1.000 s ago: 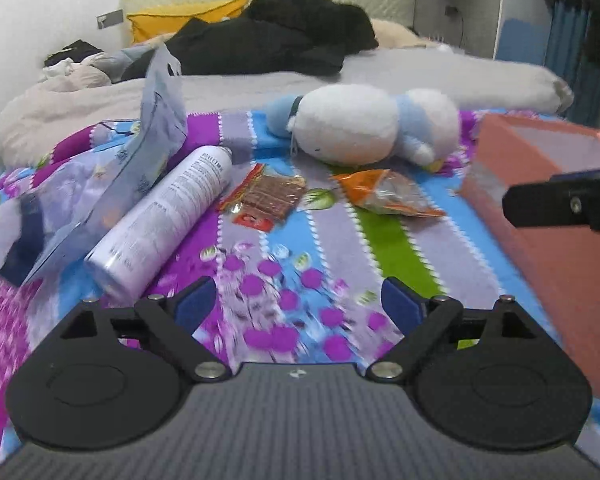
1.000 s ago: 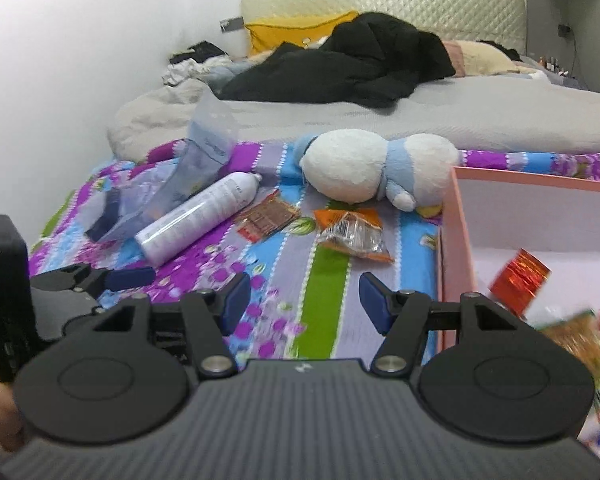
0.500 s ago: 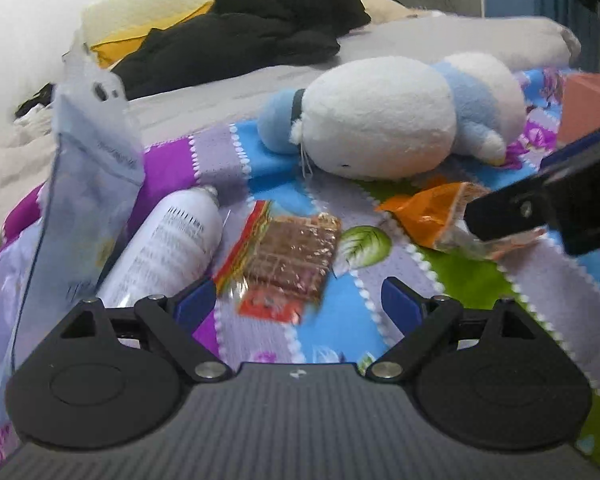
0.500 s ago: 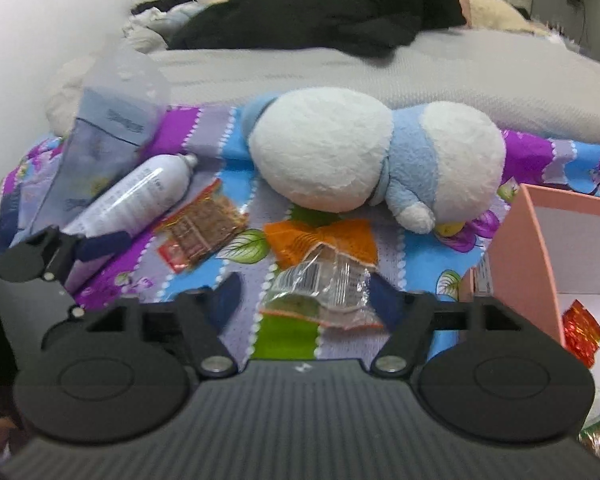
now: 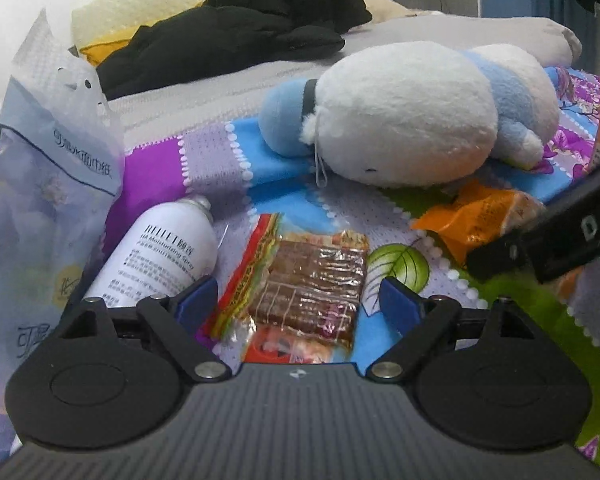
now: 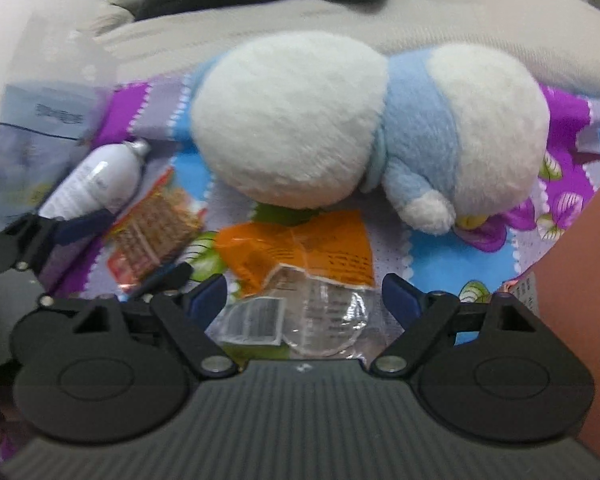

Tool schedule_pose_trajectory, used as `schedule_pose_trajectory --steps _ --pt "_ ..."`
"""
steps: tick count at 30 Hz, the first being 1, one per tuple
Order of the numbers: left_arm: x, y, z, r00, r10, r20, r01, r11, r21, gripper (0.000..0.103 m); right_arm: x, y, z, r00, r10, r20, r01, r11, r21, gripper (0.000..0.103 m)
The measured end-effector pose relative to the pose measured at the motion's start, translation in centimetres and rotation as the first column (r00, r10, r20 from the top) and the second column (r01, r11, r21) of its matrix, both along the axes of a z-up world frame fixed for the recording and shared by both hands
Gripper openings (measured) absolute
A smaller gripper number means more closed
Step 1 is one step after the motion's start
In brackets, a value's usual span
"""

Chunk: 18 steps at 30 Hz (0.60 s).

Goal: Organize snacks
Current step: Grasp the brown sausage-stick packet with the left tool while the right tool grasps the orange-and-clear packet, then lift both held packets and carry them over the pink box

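Note:
A red-edged packet of brown snack bars (image 5: 304, 284) lies on the patterned blanket, between the open fingers of my left gripper (image 5: 298, 302). An orange and clear snack packet (image 6: 300, 276) lies between the open fingers of my right gripper (image 6: 304, 296). In the left wrist view the orange packet (image 5: 476, 212) sits to the right, partly behind the right gripper's black arm (image 5: 548, 236). In the right wrist view the brown packet (image 6: 152, 232) and the left gripper (image 6: 112, 248) show at the left. Neither gripper holds anything.
A white and blue plush toy (image 5: 416, 112) (image 6: 360, 128) lies just behind both packets. A white spray bottle (image 5: 160, 256) and a tall pale plastic bag (image 5: 48, 184) lie at the left. A pink box (image 6: 580, 288) stands at the right. Black clothes lie farther back.
Both grippers have moved forward and down over the blanket. The brown packet now sits between the left fingers and the orange packet between the right fingers. Both stay open.

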<state>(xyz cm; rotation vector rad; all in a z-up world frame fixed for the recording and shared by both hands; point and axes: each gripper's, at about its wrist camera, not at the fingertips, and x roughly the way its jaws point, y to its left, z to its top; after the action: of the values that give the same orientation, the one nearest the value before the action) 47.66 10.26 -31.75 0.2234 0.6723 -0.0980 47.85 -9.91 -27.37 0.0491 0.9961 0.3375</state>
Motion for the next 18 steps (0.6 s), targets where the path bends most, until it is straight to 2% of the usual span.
schedule_pose_trajectory --steps 2,3,4,6,8,12,18 --pt "0.1 -0.1 -0.1 1.0 -0.023 -0.012 0.022 0.999 -0.024 0.075 0.1 -0.1 -0.6 1.0 -0.003 -0.027 0.003 1.0 -0.003 0.085" --pt "0.4 0.3 -0.1 1.0 -0.01 -0.026 0.008 0.997 -0.074 0.073 -0.1 0.0 -0.5 1.0 0.009 -0.017 -0.009 1.0 -0.018 0.084" --pt "0.5 0.4 0.0 1.0 -0.003 -0.03 0.0 0.996 -0.092 0.072 -0.2 0.2 -0.5 1.0 0.02 -0.012 -0.02 0.999 -0.033 0.084" --pt "0.7 0.5 0.0 0.999 -0.004 -0.036 0.001 0.995 -0.096 0.071 -0.3 0.4 -0.5 1.0 0.021 -0.01 -0.022 0.999 -0.039 0.082" --pt "0.8 0.6 0.1 0.999 0.003 -0.037 -0.007 0.994 -0.11 0.062 -0.3 0.5 -0.5 1.0 0.023 -0.006 -0.023 0.999 -0.042 0.079" --pt "0.5 0.2 0.3 1.0 -0.008 -0.028 0.006 0.996 -0.092 0.058 -0.5 0.3 -0.2 1.0 0.02 0.004 -0.02 0.999 -0.038 0.069" --pt "-1.0 0.4 1.3 0.999 0.017 -0.037 -0.022 0.991 -0.135 0.056 -1.5 0.4 0.7 0.999 0.026 0.029 -0.025 0.999 -0.048 0.063"
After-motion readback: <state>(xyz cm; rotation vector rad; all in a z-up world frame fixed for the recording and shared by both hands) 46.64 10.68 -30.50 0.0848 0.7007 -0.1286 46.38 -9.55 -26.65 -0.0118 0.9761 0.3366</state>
